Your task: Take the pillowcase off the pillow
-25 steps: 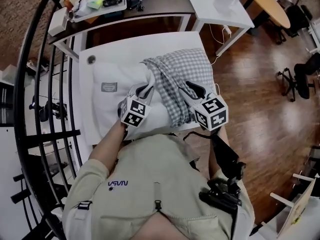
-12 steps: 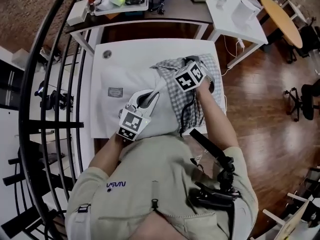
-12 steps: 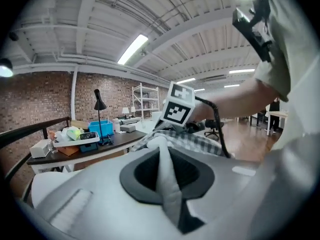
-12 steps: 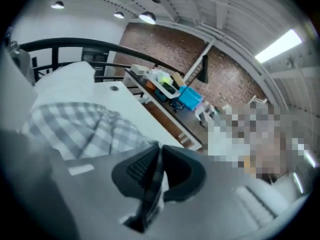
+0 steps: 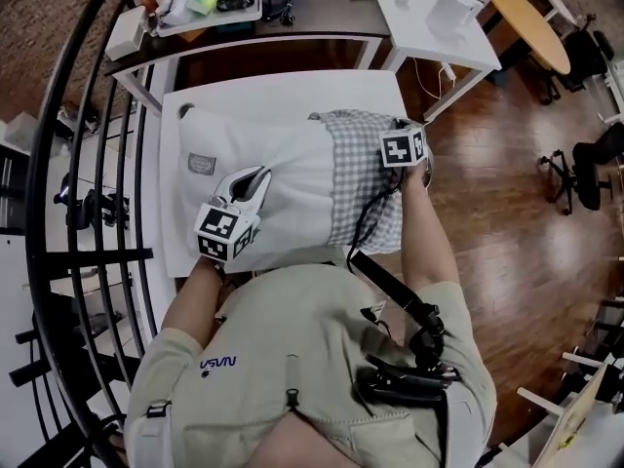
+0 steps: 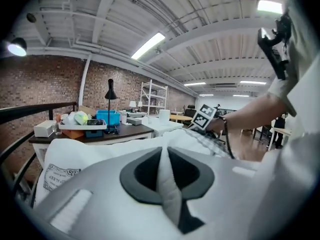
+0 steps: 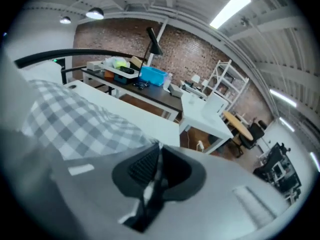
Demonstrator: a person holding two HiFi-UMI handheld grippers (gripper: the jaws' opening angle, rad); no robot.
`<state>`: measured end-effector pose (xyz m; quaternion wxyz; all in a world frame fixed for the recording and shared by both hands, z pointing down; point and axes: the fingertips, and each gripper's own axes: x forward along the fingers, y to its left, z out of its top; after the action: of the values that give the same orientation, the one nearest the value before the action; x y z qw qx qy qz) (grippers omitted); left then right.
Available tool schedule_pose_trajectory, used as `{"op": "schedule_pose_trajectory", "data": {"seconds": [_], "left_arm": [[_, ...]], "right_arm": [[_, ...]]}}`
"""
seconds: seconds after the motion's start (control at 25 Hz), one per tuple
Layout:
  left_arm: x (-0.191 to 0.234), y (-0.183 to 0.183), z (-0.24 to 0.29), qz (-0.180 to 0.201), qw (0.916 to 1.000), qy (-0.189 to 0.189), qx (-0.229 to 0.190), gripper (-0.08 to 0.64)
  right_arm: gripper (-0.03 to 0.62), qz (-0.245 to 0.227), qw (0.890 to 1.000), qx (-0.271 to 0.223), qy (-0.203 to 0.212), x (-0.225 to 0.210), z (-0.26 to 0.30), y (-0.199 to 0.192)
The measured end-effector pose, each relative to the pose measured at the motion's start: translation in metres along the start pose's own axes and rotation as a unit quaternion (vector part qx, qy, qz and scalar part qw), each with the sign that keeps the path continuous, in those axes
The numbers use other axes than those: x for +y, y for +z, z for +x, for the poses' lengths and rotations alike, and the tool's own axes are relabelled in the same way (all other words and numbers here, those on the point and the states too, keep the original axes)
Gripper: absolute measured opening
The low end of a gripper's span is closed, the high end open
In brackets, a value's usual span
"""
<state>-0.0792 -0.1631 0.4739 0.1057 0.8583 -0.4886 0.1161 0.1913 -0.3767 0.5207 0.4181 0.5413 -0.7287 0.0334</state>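
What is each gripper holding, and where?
Left gripper pinches a fold on the bare part of the white pillow. Right gripper pinches the checked pillowcase at its outer end.

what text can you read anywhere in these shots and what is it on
"VSVN": on the chest of the person's shirt, likely NASA seen upside down.
Label on the pillow: has print, too small to read.
Marker cubes: black-and-white patterns only, no words.
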Motion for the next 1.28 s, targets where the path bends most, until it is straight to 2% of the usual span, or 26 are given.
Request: {"op": "schedule_pose_trajectory", "data": {"seconds": [0.12, 0.24, 0.44, 0.52, 0.6, 0.68, 0.76, 0.84, 0.92, 0.96, 1.04, 1.08, 1.16, 1.28], "left_arm": [[0.014, -0.013, 0.028, 0.029, 0.9992, 0.014, 0.026, 0.05], [0.02, -0.002, 0.046, 0.066, 0.9975, 0.015, 0.021, 0.121], [0.012, 0.022, 0.033, 0.096, 0.9953, 0.007, 0.001, 0.232], [-0.016, 0.038, 0.013, 0.116, 0.9929, -0.024, -0.014, 0.262], [-0.056, 0.039, -0.005, 0.145, 0.9866, -0.072, -0.018, 0.289], [-0.091, 0.007, -0.011, 0.17, 0.9778, -0.121, 0.022, 0.339], [-0.107, -0.046, -0.005, 0.174, 0.97, -0.144, 0.09, 0.354], [-0.108, -0.084, 0.006, 0.194, 0.9612, -0.141, 0.137, 0.344], [-0.104, -0.098, 0.018, 0.215, 0.9544, -0.133, 0.159, 0.255], [-0.101, -0.098, 0.022, 0.214, 0.9536, -0.131, 0.166, 0.203], [-0.095, -0.082, 0.026, 0.194, 0.958, -0.132, 0.165, 0.097], [-0.092, -0.067, 0.025, 0.181, 0.9621, -0.133, 0.155, 0.069], [-0.082, -0.032, 0.02, 0.159, 0.971, -0.129, 0.123, 0.052], [-0.061, 0.011, 0.012, 0.13, 0.9819, -0.113, 0.079, 0.049]], "right_arm": [[0.052, 0.015, 0.998, -0.052, 0.027, 0.01, -0.012, 0.006], [0.118, 0.056, 0.993, -0.096, 0.039, 0.012, -0.043, 0.014], [0.127, 0.124, 0.981, -0.131, 0.076, 0.049, -0.12, -0.02], [0.13, 0.14, 0.976, -0.132, 0.098, 0.074, -0.154, -0.04], [0.13, 0.149, 0.974, -0.122, 0.12, 0.1, -0.182, -0.063], [0.13, 0.159, 0.972, -0.097, 0.14, 0.128, -0.201, -0.089], [0.144, 0.171, 0.97, -0.059, 0.16, 0.155, -0.207, -0.114], [0.18, 0.174, 0.967, -0.02, 0.185, 0.183, -0.202, -0.133], [0.213, 0.155, 0.97, 0.0, 0.189, 0.203, -0.191, -0.143], [0.213, 0.141, 0.974, 0.002, 0.178, 0.207, -0.184, -0.144], [0.201, 0.109, 0.984, -0.003, 0.144, 0.205, -0.173, -0.139], [0.151, 0.09, 0.988, -0.006, 0.125, 0.199, -0.172, -0.134], [0.068, 0.06, 0.994, -0.021, 0.09, 0.18, -0.178, -0.121], [0.051, 0.04, 0.997, -0.046, 0.036, 0.141, -0.192, -0.107]]}}
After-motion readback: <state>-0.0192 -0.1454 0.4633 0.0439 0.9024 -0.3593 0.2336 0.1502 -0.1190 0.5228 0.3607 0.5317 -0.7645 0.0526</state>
